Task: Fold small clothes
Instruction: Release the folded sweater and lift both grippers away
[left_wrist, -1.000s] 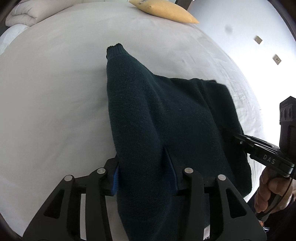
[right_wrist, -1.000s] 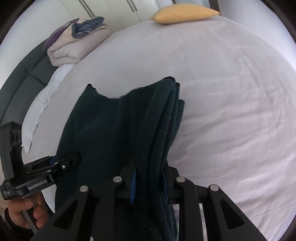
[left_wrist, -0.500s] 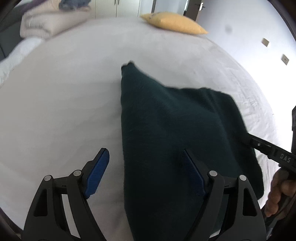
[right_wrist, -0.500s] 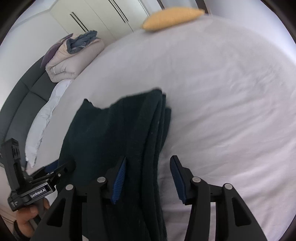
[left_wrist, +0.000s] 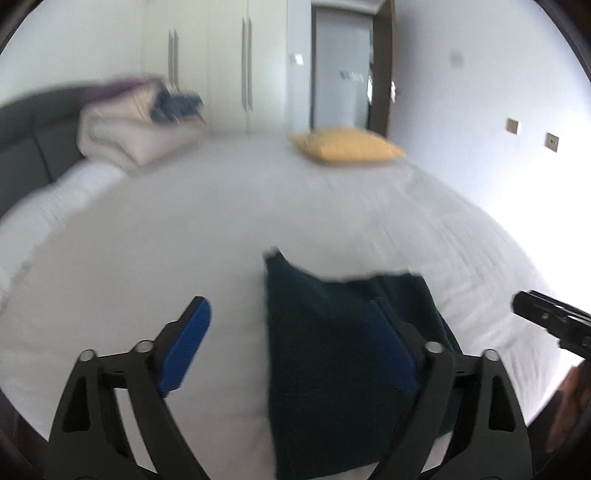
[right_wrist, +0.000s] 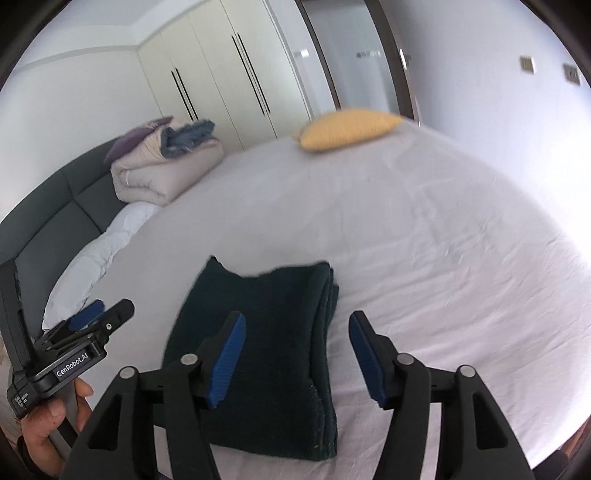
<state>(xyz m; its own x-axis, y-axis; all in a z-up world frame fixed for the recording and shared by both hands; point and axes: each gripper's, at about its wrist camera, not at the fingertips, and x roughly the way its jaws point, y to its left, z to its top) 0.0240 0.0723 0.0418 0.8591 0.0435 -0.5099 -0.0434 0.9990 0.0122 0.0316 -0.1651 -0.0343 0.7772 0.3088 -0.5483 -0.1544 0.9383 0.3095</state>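
Observation:
A dark green knitted sweater (left_wrist: 332, 350) lies folded in a thick stack on the white bed sheet (left_wrist: 184, 240); it also shows in the right wrist view (right_wrist: 273, 339). My left gripper (left_wrist: 291, 347) is open and empty, raised above the sweater's left edge. My right gripper (right_wrist: 295, 358) is open and empty, raised above the sweater's right folded edge. The left gripper (right_wrist: 99, 317) shows at the left of the right wrist view, the right gripper (left_wrist: 546, 317) at the right of the left wrist view.
A yellow pillow (right_wrist: 347, 129) lies at the far side of the bed. A folded beige duvet with clothes on top (right_wrist: 166, 166) sits by the dark headboard (right_wrist: 48, 206). White wardrobes (right_wrist: 229, 81) and a door (left_wrist: 340, 66) stand behind.
Both grippers opened and let go of the sweater, then pulled back and up. The sweater now lies folded on the sheet.

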